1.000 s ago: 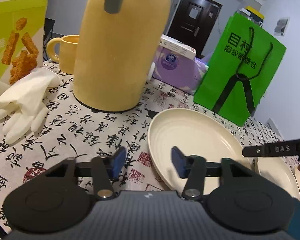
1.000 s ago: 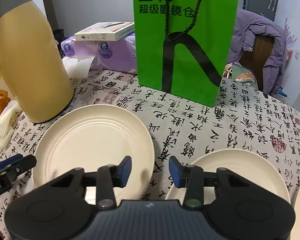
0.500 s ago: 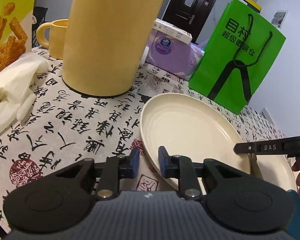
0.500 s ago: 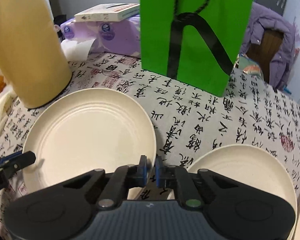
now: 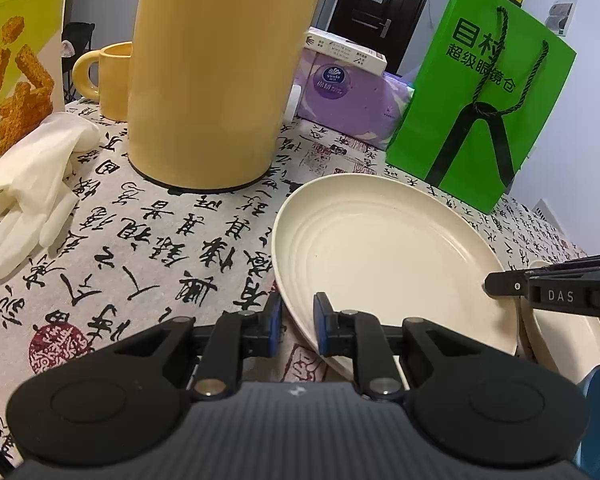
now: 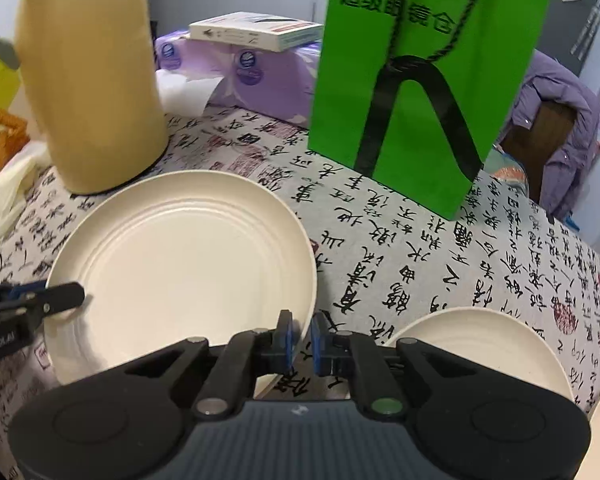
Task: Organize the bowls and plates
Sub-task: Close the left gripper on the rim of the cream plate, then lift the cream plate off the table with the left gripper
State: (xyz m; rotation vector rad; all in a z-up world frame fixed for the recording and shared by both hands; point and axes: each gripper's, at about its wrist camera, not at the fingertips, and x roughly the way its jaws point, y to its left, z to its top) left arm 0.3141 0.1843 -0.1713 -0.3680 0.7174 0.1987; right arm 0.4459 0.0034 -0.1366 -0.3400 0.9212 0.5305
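Two grippers, left gripper and right gripper, each pinch one cream plate; second plate alongside

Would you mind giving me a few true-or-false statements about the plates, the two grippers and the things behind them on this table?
1. Both grippers grip the rim of the same cream plate. True: the left gripper and the right gripper clamp opposite edges.
2. The green paper bag lies flat. False: it stands upright.
3. A second cream plate sits to the right of the gripped one. True.
4. The yellow jug stands on the gripped plate. False: it stands on the tablecloth behind it.
5. The white glove lies in the plate. False: it lies on the cloth.
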